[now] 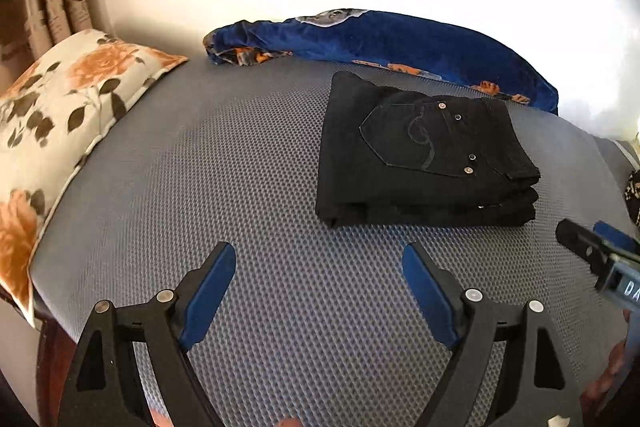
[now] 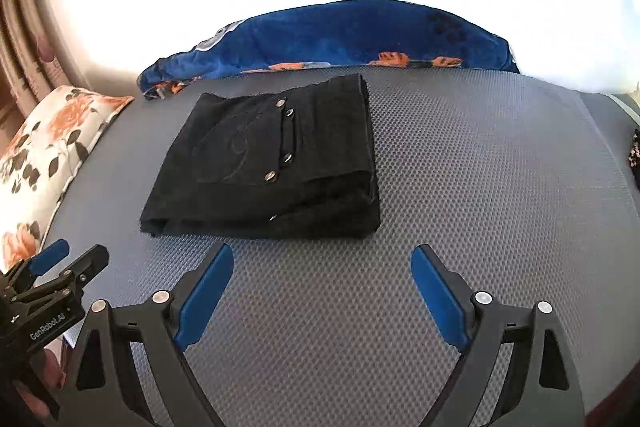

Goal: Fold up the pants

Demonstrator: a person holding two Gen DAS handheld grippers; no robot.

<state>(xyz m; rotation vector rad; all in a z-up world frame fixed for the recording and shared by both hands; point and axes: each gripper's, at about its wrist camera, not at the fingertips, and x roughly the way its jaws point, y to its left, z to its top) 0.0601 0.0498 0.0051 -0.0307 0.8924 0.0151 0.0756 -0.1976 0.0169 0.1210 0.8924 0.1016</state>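
Observation:
Black pants (image 1: 424, 155) (image 2: 272, 163) lie folded into a thick rectangle on the grey mesh mattress (image 1: 248, 187) (image 2: 480, 167), back pocket and metal rivets facing up. My left gripper (image 1: 319, 259) hangs open above bare mattress, short of the bundle and to its left, nothing between its blue pads. My right gripper (image 2: 322, 261) is open too, just in front of the bundle's near edge, empty. Each gripper shows at the side of the other's view: the right gripper (image 1: 592, 243), the left gripper (image 2: 68, 263).
A floral pillow (image 1: 60, 115) (image 2: 44, 155) lies along the mattress's left edge. A rumpled blue blanket (image 1: 392, 43) (image 2: 344, 35) lines the far side by the white wall. A dark patterned item (image 1: 634, 199) sits at the right edge.

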